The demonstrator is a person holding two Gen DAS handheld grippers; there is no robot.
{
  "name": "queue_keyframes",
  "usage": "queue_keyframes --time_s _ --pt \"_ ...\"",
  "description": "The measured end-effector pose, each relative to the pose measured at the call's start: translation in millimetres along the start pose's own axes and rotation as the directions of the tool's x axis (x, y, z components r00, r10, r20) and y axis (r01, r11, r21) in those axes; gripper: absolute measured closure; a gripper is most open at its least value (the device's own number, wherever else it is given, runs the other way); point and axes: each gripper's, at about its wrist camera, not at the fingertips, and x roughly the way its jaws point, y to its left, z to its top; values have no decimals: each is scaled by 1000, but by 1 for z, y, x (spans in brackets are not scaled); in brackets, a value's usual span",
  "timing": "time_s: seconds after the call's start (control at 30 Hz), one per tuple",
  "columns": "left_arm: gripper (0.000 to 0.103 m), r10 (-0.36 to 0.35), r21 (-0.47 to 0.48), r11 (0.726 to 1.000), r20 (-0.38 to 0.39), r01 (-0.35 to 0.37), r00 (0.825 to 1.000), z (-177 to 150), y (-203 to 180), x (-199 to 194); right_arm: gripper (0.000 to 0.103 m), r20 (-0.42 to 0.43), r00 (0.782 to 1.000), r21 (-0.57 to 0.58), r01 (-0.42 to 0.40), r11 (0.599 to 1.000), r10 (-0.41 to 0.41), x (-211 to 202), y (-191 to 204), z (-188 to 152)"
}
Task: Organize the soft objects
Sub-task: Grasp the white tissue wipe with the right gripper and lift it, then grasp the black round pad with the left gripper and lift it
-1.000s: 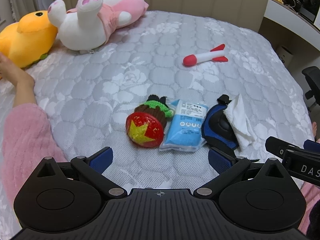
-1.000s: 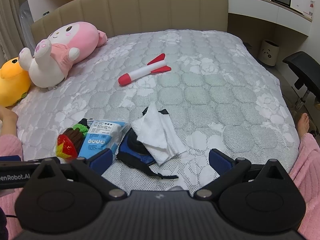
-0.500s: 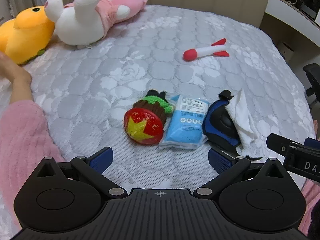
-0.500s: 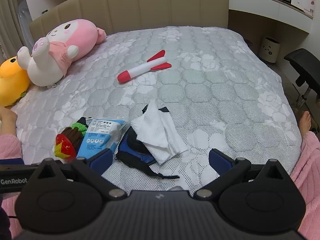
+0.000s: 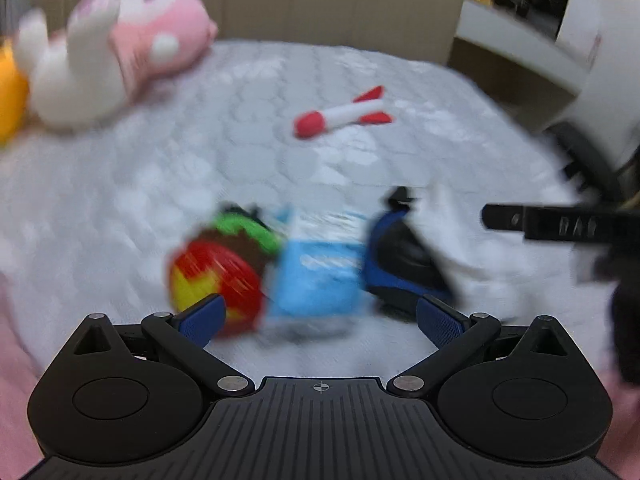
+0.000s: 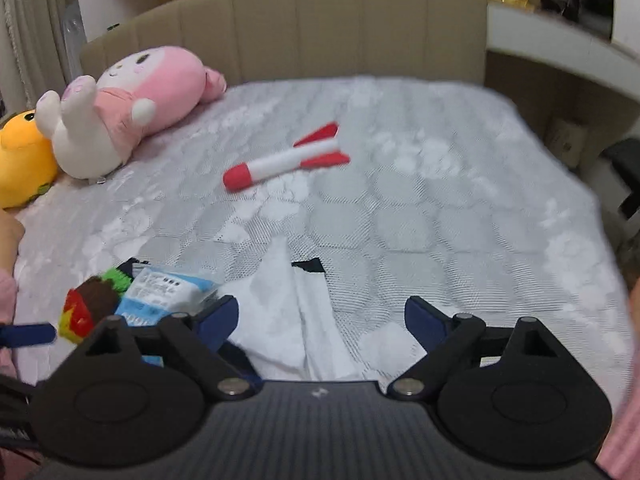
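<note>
Blurred "DAS" on right gripper [image 5: 560,226]

Before you: a bed [image 6: 440,208] with a grey quilted mattress cover, a beige padded headboard [image 6: 320,24] at 12 o'clock. At 2 o'clock, a white table [image 6: 560,48] with dark clutter; at 3 o'clock, a black chair [image 6: 624,168]. At 10 o'clock, pale curtains [image 6: 24,48].

Red-and-white rocket [image 6: 285,158] — grey quilted mattress [image 6: 440,200] — pink-white plush [image 6: 132,108].

Left wrist view motion-blurred, blue packet [image 5: 316,276] print unreadable, yellow plush [image 6: 22,160] cut off — white cloth [image 6: 288,312] partly hidden.
</note>
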Motion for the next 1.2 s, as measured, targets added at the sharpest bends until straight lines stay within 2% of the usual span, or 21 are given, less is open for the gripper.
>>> queue_keyframes --time_s 0.03,0.17,0.2,0.23,0.27,0.3,0.33,0.43,0.5,0.53,0.57,0.97,1.0,1.03,1.1,1.2 --pt "0 -3 15 1000 1 3 1000 1 -2 3 18 -6 1000 2 -13 1000 13 6 -3 2" --pt "0 -13 76 997 4 13 1000 7 -11 17 28 -28 997 11 -65 998 66 31 -17 10" --pt "0 -16 91 996 5 15 1000 8 -13 21 37 -34 996 13 -79 997 79 37 -21 12" --pt "0 -24 106 994 8 23 1000 9 -16 23 62 -17 990 28 -140 990 140 41 -25 10" --pt "0 -48 121 992 21 46 999 9 -20 22 73 11 982 40 -190 981 190 39 -27 9" --pt "0 -75 140 988 34 69 997 8 -26 21 87 26 985 39 -170 985 169 36 -27 8" --pt "0 -111 160 982 42 103 993 8 -31 21 93 38 990 16 -136 991 136 32 -26 9" --pt "0 -243 195 953 30 232 970 7 -45 30 94 70 993 -12 -94 995 95 18 -29 9" --pt "0 -295 214 934 12 285 955 7 -54 41 94 70 989 -5 -130 992 130 9 -30 12" --pt "0 -270 233 937 7 261 963 7 -56 50 93 69 984 -2 -163 987 163 5 -28 13" --pt "0 -250 247 939 3 241 968 8 -57 56 93 60 985 -7 -163 987 163 6 -26 13" --pt "0 -207 227 952 -15 205 978 9 -34 50 94 -50 985 -74 -168 983 165 16 -7 12" --pt "0 -243 227 944 -11 239 970 12 -41 50 94 -37 992 -69 -124 990 122 14 -14 12" --pt "0 -242 250 939 -8 236 970 14 -51 54 94 -31 995 -61 -99 993 98 15 -18 16" --pt "0 -177 325 930 -10 170 984 17 -69 70 93 -19 999 -44 -50 998 49 17 -27 22" --pt "0 -92 339 935 -42 101 995 13 -76 87 94 12 986 -6 -167 986 167 18 -21 43"
